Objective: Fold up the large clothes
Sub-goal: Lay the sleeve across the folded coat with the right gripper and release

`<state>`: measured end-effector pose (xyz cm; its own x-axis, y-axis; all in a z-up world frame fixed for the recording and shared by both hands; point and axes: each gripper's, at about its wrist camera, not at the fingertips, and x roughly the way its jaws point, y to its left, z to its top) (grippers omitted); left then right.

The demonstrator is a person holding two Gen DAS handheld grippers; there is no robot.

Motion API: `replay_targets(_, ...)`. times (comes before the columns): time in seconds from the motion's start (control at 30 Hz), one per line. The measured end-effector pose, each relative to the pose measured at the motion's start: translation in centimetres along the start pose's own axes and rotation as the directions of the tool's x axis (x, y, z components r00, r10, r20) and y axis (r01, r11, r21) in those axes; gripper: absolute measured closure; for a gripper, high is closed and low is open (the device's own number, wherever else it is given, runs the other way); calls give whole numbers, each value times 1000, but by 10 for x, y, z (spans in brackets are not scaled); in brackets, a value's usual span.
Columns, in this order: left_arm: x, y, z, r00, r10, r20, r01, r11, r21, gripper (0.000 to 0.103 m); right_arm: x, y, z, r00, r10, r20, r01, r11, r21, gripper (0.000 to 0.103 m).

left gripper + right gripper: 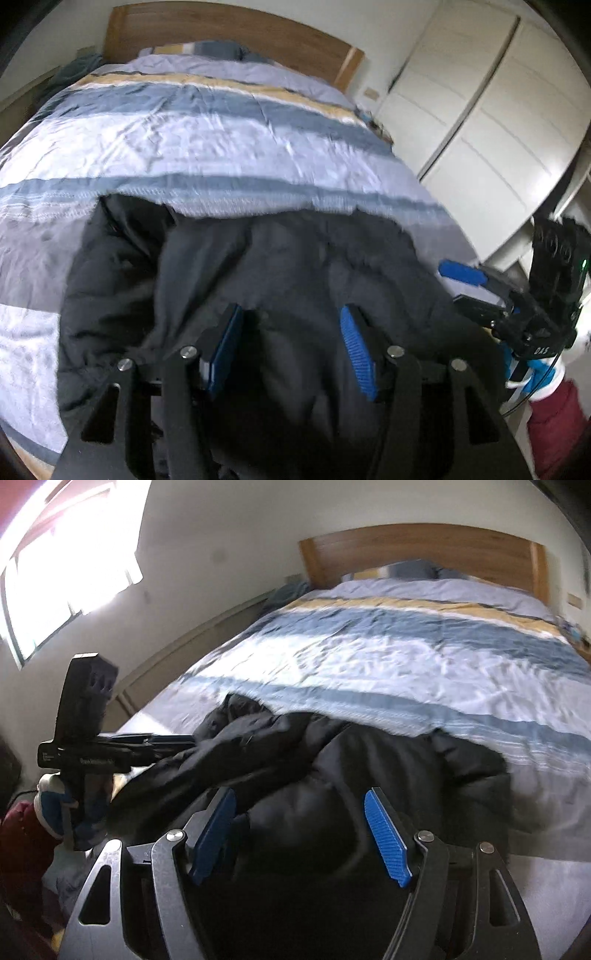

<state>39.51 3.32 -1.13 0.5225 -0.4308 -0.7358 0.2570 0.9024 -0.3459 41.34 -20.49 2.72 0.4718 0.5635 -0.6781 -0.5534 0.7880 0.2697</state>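
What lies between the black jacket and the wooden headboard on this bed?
Only the striped duvet, with pillows at the headboard end. Nothing else rests on that stretch beyond the black jacket; both wrist views show it.

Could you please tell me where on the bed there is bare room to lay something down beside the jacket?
The striped duvet lies bare from the far edge of the black jacket to the pillows, and along the jacket's window side. The near edge is crowded: the jacket fills it, with the left gripper and right gripper open over it.

Striped duvet [207, 147] on bed, wooden headboard [424, 550], white wardrobe [480, 129], bright window [62, 565]
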Motion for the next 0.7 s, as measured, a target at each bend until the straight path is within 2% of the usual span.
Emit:
replay_targets(0.07,9,-2,-16,1000,5,-19,-4,1000,15,50,12,4,-13,999,18,-41,-19,1000,-21,31)
replay_targets(0.17,14,-5,-49,998,53,-15,-52,996,78,50,22,3,-42,995,25,-100,-30,999,-43,31)
replay_targets(0.27,14,2,-73,998,55,-9,-55,997,52,50,22,3,-70,992,23,-128,-31,998,-59,30)
replay_targets(0.37,22,-3,-98,992,122,12,-122,988,89,50,23,8,-89,991,1,-134,-16,994,-105,30)
replay_targets(0.57,59,6,-95,984,177,0,-176,981,82,48,48,1,-107,990,-44,-137,28,993,-113,30)
replay_targets(0.7,57,-2,-91,980,200,-11,-198,976,95,49,51,0,-103,987,-65,-144,54,995,-85,30)
